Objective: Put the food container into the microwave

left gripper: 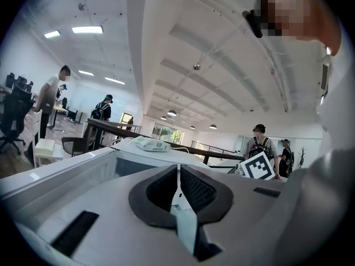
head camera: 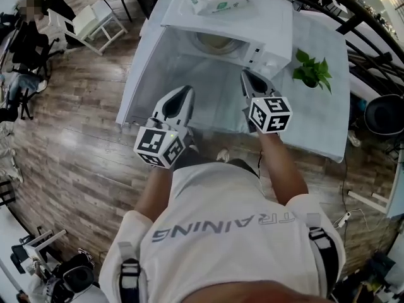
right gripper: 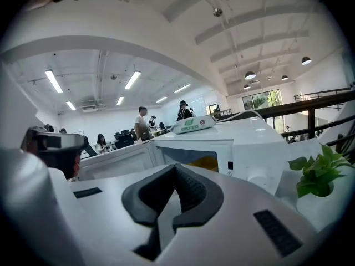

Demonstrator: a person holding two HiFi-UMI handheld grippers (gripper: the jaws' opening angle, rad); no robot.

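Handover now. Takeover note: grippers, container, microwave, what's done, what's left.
Left gripper: jaws together, empty.
Right gripper: jaws together, empty.
Both are held in front of the microwave, whose door is swung open to the left.
No food container in either gripper or on the table. A round pale thing sits in the cavity; container or turntable, I can't tell.
Left: confirm the container is inside, then probably shut the door.

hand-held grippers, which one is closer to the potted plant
The right hand-held gripper: the potted plant stands just to its right, while the left hand-held gripper is farther off, on its other side.
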